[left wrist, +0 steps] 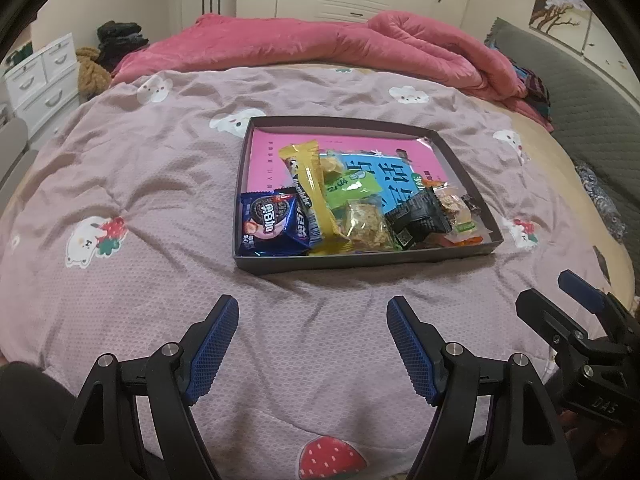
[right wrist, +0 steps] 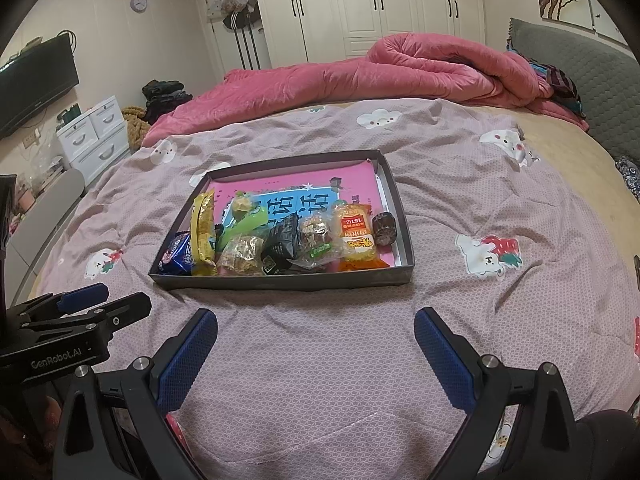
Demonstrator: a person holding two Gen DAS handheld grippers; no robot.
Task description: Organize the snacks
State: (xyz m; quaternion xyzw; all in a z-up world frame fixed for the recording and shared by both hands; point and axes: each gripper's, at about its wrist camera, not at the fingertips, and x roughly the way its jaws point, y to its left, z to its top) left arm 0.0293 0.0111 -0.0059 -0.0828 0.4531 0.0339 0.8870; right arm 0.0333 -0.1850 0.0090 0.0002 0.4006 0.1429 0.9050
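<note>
A shallow dark box (left wrist: 360,261) (right wrist: 280,281) lies on the bed with a pink and blue book in its bottom. Several snacks lie in a row along its near side: a blue Oreo pack (left wrist: 272,222) (right wrist: 176,256), a long yellow bar (left wrist: 316,196) (right wrist: 202,236), a green pack (left wrist: 348,190), a clear pack of crisps (right wrist: 242,258), a black pack (left wrist: 420,216) (right wrist: 282,246), an orange pack (right wrist: 356,236) and a small dark sweet (right wrist: 383,228). My left gripper (left wrist: 312,344) is open and empty, on the near side of the box. My right gripper (right wrist: 316,356) is open and empty too, also on the near side.
The bed has a mauve quilt (left wrist: 140,200) with cartoon prints. A rolled pink blanket (left wrist: 360,44) lies behind the box. A grey headboard (left wrist: 580,100) is at the right. White drawers (right wrist: 96,136) and a television (right wrist: 36,80) stand at the left.
</note>
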